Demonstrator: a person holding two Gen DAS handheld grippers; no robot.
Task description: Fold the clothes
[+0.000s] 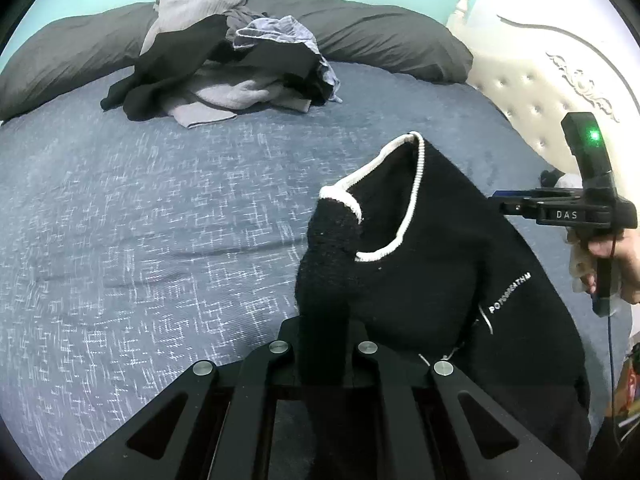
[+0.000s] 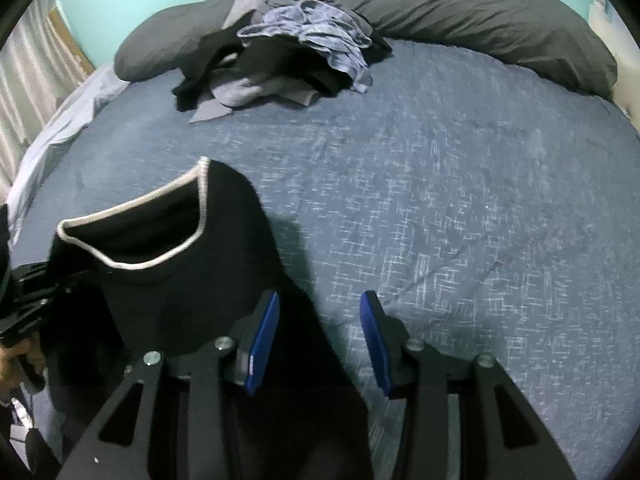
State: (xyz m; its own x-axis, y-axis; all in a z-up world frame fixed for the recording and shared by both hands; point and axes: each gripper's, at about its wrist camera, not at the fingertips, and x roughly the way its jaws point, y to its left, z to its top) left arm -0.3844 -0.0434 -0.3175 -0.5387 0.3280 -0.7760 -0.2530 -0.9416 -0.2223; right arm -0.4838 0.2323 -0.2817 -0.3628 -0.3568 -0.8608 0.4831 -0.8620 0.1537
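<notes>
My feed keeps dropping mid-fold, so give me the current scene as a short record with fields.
surface: bed with blue patterned cover
garment in work: black sweater with white-trimmed neckline
left gripper: shut on a bunch of the black sweater near the neckline
right gripper: open, blue pads apart, nothing pressed between them; sweater edge lies by its left pad
waiting pile: unfolded grey, black and blue clothes at the far end
behind pile: dark grey pillows

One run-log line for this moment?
left gripper: shut on black sweater | right gripper: open, released | clothes pile: unfolded
</notes>
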